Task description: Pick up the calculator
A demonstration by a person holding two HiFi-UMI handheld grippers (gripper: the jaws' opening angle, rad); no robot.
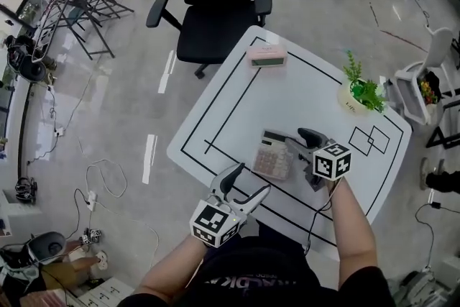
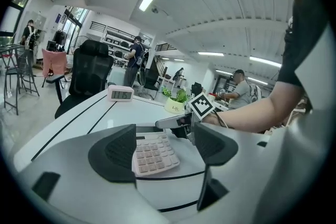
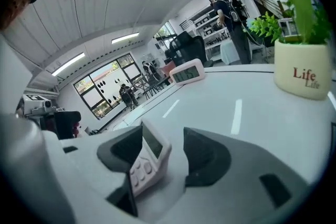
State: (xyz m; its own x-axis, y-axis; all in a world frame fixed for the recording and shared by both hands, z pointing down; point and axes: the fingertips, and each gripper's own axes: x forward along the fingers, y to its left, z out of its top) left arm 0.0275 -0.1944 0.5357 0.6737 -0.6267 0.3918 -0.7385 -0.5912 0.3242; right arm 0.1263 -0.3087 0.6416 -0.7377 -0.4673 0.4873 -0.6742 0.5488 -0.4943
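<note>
The calculator lies flat on the white table, inside the black lines and toward the person's side, well apart from the clock and the potted plant. The right gripper is at its right edge with jaws spread. In the right gripper view the display end sits between them, close against one jaw, with a clear gap to the other, so nothing is pinched yet. The left gripper waits near the table's front edge, jaws also spread and empty, with the calculator lying beyond them. It looks like a light, rigid plastic slab (the smooth casing is probably a bit slippery against the pads), so a moderate squeeze should be enough. The better hold is likely across the solid side edges near the display end. That keeps the pads off the keys and the screen window, which could press in or scuff.
</note>
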